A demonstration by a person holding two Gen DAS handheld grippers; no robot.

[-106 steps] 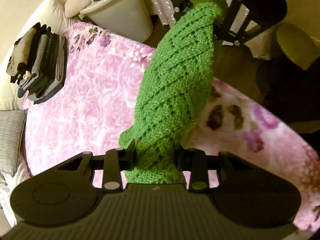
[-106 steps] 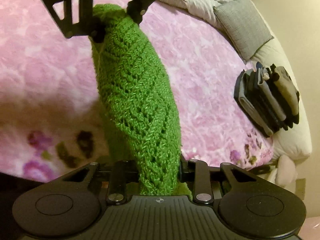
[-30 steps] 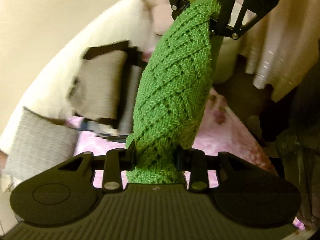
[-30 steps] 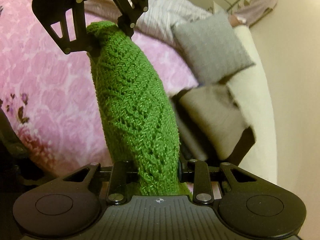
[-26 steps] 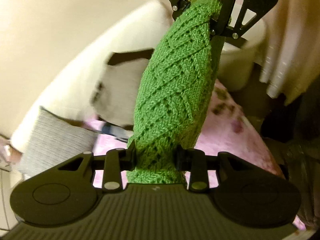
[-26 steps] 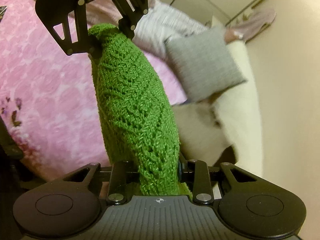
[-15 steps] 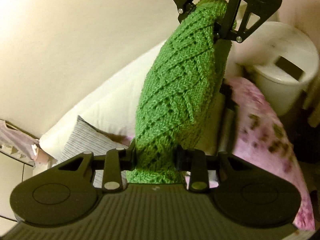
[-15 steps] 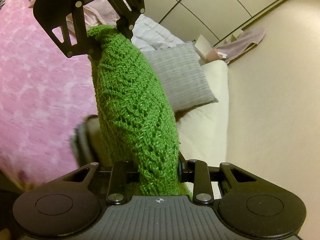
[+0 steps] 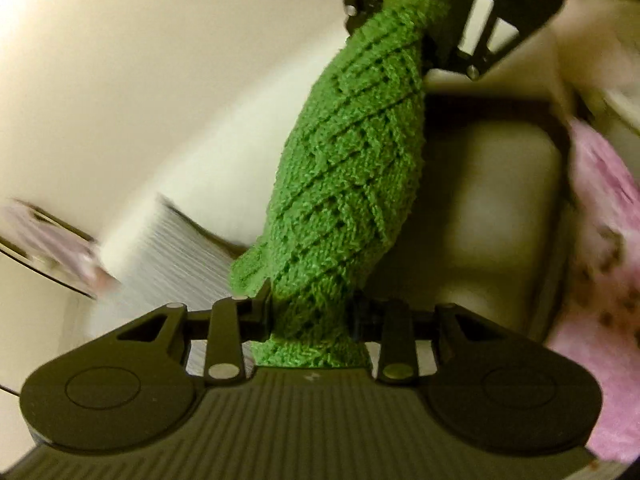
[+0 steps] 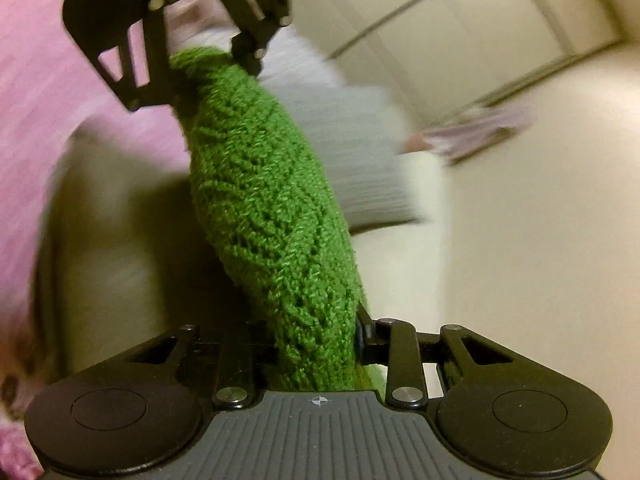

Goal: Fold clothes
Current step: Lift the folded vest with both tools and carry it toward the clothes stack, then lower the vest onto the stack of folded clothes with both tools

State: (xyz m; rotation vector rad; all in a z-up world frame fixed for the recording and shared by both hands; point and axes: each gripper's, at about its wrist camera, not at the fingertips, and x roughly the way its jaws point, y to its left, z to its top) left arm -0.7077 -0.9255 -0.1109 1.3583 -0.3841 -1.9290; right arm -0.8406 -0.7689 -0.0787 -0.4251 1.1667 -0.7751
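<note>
No brand, label or writing can be read on anything in either view. A green open-knit woollen garment (image 9: 352, 184), bunched into a thick roll, is stretched in the air between the two tools: the left gripper (image 9: 310, 316) has its jaws clamped on one end, and the right gripper (image 10: 316, 344) has its jaws clamped on the other end. In the left wrist view the right gripper sits at the top, biting the far end of the roll; in the right wrist view the left gripper does the same. The roll blocks the middle of both views. Behind it, all blurred, lie a pink flowered bedspread (image 9: 600, 216), a grey ribbed cushion (image 10: 360, 160), a pale beige folded cloth (image 9: 492, 208) edged by something dark, and a cream wall (image 9: 140, 60). Pale cupboard doors (image 10: 460, 20) show in the right wrist view.
</note>
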